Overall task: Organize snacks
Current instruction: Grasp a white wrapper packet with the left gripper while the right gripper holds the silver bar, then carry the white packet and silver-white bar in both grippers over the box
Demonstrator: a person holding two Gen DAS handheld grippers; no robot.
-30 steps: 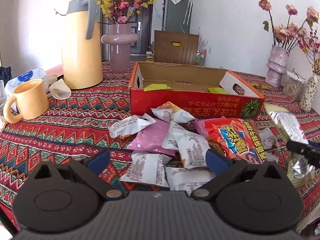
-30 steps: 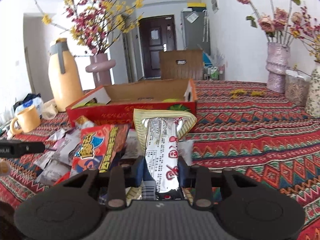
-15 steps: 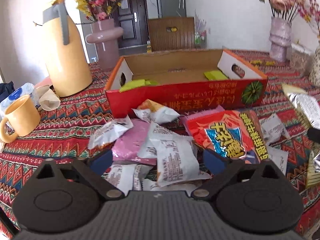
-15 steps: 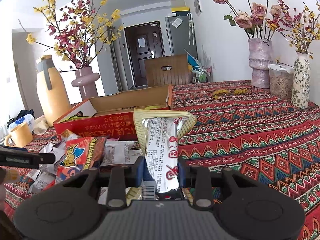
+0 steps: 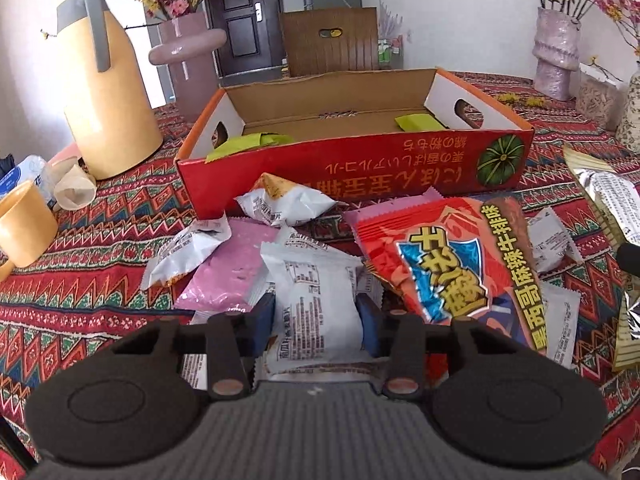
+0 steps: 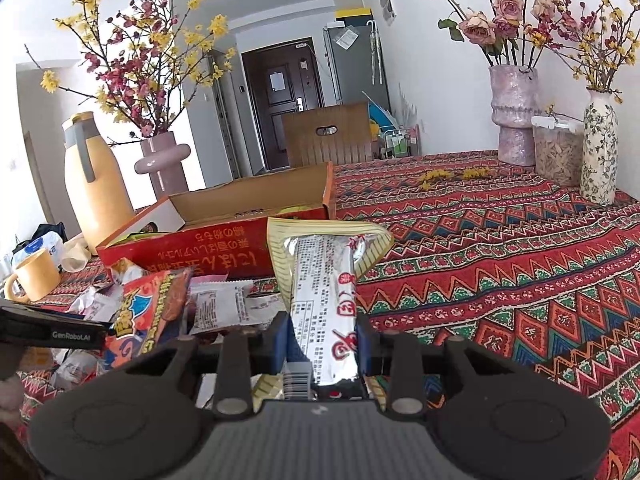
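Note:
An open red cardboard box [image 5: 360, 168] stands on the patterned tablecloth, with green packets inside. In front of it lies a heap of snacks: a big red chip bag [image 5: 444, 272], a pink packet [image 5: 232, 268] and several small white packets. My left gripper [image 5: 318, 322] is closing its jaws, and both blue pads touch the sides of a white snack packet [image 5: 316, 292] on top of the heap. To the right of the heap, my right gripper [image 6: 322, 340] is shut on a long silver-and-gold packet [image 6: 324, 272] that it holds off the table, pointing at the box [image 6: 208, 248].
A yellow thermos jug [image 5: 104, 92] and a yellow mug [image 5: 24, 224] stand left of the box, beside a pink vase [image 5: 188, 52]. Two vases [image 6: 514, 112] and a clear jar [image 6: 558, 152] line the far right. A wooden chair [image 5: 330, 46] is behind the table. Bare tablecloth [image 6: 500, 240] stretches right.
My left gripper moved in over the heap and its jaws went from wide open to closed against the white packet. The right gripper kept its hold on the silver packet and shifted slightly.

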